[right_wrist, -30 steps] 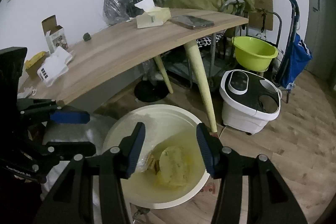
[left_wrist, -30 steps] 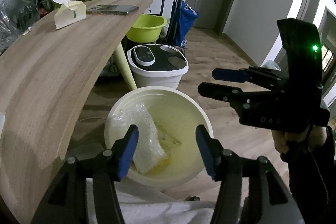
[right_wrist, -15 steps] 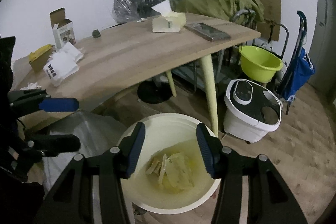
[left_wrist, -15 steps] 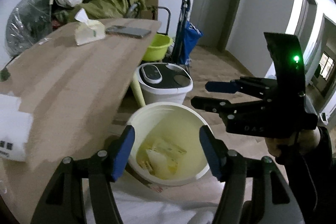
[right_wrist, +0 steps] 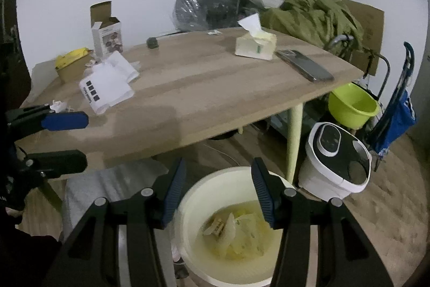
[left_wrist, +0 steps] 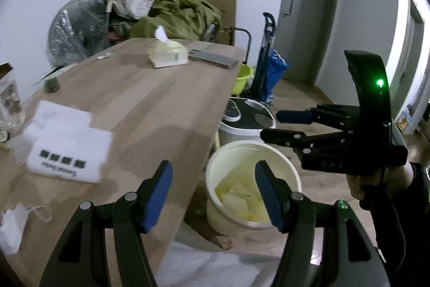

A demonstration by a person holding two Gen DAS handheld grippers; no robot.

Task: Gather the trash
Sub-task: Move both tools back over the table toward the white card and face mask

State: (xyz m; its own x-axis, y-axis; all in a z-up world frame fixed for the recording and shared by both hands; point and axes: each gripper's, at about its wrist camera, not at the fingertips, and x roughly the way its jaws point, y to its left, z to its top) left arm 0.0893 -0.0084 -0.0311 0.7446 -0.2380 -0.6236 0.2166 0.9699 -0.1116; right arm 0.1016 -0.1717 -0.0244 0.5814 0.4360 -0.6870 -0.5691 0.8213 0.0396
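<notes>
Both hand-held grippers are hanging released and empty, the left hand-held gripper (left_wrist: 212, 190) and the right hand-held gripper (right_wrist: 219, 191) over the bucket (right_wrist: 193, 209). White paper trash (left_wrist: 67, 147) is lying on the table (left_wrist: 166, 109) at ten o'clock from the left one, the nearer.

A round cream plastic bucket (right_wrist: 193, 209) stands upright on the wooden floor just beside the edge of the pale wooden desk (right_wrist: 204, 98), and crumpled yellowish wrappers and paper scraps (right_wrist: 233, 233) lie loose on its bottom. On the desk, a crumpled white paper bag with a row of black squares (right_wrist: 107, 85) lies flat, with a small crumpled white scrap with a string (left_wrist: 13, 222) near the desk's near edge.
</notes>
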